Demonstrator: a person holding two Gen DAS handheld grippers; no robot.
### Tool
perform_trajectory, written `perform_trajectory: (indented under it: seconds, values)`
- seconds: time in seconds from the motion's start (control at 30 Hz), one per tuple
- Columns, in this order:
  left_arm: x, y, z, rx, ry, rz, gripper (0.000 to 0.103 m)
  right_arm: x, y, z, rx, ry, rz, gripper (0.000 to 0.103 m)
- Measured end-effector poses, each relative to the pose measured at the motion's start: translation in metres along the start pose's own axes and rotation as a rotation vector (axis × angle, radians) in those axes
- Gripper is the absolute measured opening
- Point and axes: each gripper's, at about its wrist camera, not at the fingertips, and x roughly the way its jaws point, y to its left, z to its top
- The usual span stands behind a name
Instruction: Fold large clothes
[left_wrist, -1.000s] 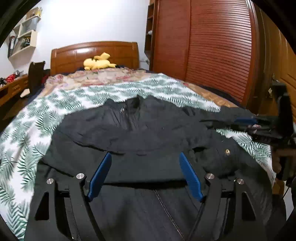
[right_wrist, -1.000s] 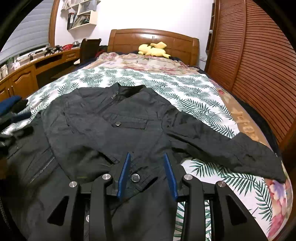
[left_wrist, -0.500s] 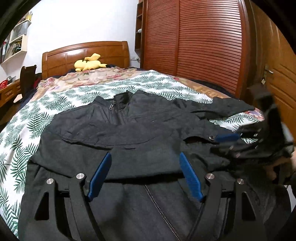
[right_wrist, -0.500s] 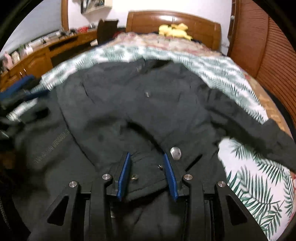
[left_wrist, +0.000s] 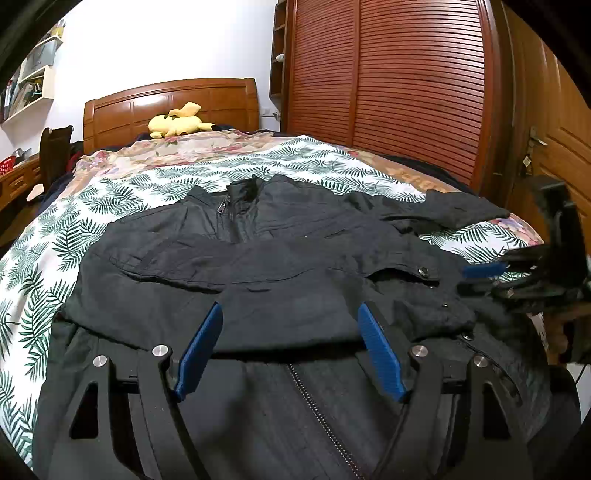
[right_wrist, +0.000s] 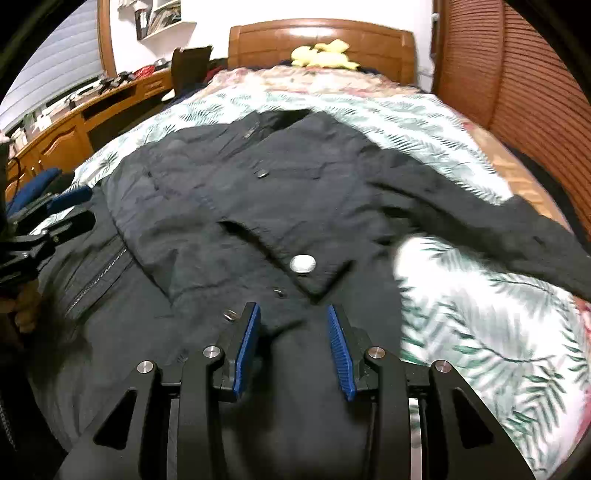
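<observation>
While the black jacket lies spread on the leaf-print bedspread, left gripper fingers stand wide apart and right gripper fingers partly apart over its hem; bare bedspread borders both sides.

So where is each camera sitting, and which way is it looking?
Left wrist: sits on the left gripper at the foot of the bed, looks toward the headboard over the black jacket; the right gripper shows at right.
Right wrist: sits on the right gripper, faces the same way; the left gripper and a hand show at left.
Shared: jacket, bed, headboard, yellow plush toy.
</observation>
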Motion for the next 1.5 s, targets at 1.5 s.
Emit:
perform_trajectory:
  seconds: [1.5]
  values:
    - [-0.024,-0.008,0.006,0.005,-0.05,-0.055,0.078,-0.003,-0.334,0.0,0.494,0.105,-0.512,0.019]
